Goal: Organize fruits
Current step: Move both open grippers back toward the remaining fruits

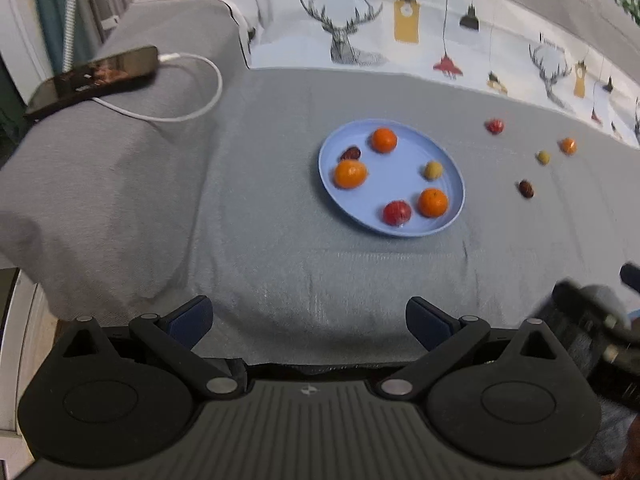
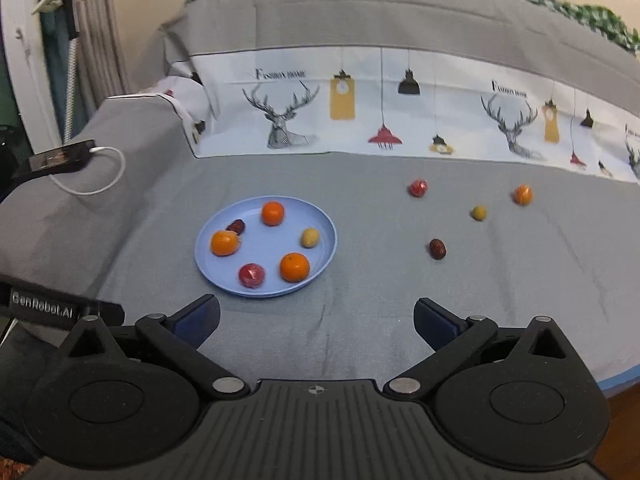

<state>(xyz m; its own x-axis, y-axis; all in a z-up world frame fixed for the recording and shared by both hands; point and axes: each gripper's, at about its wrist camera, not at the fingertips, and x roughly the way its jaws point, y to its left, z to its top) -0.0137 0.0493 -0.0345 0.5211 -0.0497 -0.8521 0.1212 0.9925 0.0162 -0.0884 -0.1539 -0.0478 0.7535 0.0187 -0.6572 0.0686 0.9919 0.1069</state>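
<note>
While my left tongs (image 1: pixel 309 322) gape fully wide, gripping nothing above the grey cover, the blue plate (image 2: pixel 264 290) ahead carries six fruits; my right tongs (image 2: pixel 316 322) also stand wide and empty, four loose fruits (image 2: pixel 437 249) lying farther right.

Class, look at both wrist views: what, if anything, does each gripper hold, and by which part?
Nothing is held. The left gripper and right gripper are both open and empty above the grey cloth.
</note>
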